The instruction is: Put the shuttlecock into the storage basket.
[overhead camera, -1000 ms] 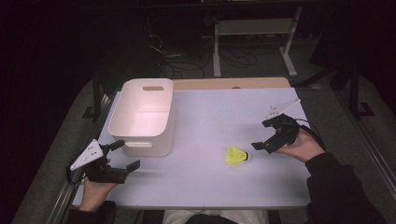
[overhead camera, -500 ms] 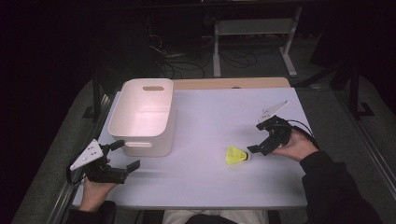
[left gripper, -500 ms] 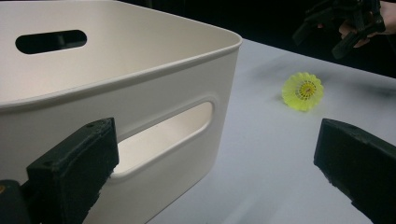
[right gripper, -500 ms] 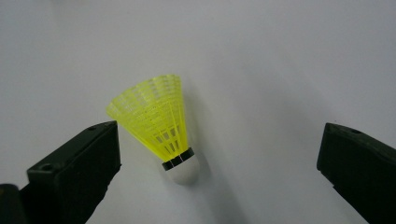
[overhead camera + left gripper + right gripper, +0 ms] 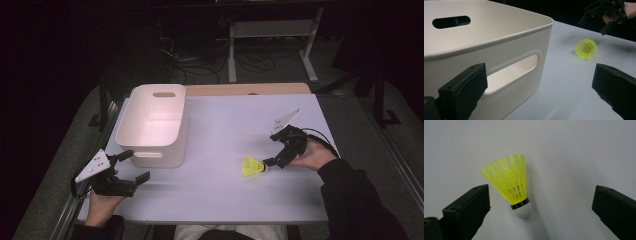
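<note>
Both grippers' jaws released; shuttlecock [image 5: 252, 166] lies outside the white bin [image 5: 152, 145].

White bin [image 5: 152, 125] sitting on pale worktop [image 5: 225, 195] near left edge, handle slots showing at both ends. Grey metal stand [image 5: 272, 30] and cables [image 5: 187, 62] lying on dark floor beyond.

My left hand [image 5: 100, 202] comes in low at the near left, gripping the black two-jaw left gripper [image 5: 131, 166] with its grey three-cornered plate on top; its jaws stand wide apart, nothing between them. My right forearm in a dark sleeve [image 5: 357, 200] angles in from the near right, and the black right gripper [image 5: 267, 162] points left and down, jaws spread wide.
</note>
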Demonstrator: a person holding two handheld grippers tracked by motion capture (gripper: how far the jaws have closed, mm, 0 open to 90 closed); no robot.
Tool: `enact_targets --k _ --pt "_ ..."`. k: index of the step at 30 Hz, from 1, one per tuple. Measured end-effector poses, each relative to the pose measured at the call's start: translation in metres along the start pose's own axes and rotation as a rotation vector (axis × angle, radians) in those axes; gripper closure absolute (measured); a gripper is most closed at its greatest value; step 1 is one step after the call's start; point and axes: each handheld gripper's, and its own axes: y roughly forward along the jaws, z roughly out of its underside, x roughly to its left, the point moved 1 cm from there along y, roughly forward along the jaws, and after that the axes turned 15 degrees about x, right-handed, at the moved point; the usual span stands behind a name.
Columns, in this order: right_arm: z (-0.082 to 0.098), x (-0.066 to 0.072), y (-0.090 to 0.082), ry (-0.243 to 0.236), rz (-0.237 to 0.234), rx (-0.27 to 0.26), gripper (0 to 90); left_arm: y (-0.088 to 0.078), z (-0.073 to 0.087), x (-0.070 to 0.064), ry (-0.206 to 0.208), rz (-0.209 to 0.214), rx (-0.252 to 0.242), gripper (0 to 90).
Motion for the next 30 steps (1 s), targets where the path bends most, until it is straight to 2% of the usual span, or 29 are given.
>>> enact_targets --k 18,25,30 --pt "-0.001 -0.002 0.017 -0.074 -0.022 0.076 1.0 0.0 0.0 0.0 0.001 0.002 -0.002 0.0" --pt "-0.002 -0.002 0.025 -0.077 -0.025 0.115 1.0 0.0 0.0 0.0 0.001 0.004 0.001 0.0" --pt "-0.002 -0.002 0.032 -0.107 -0.03 0.137 3.0 0.0 0.0 0.0 0.0 0.005 0.002 0.0"
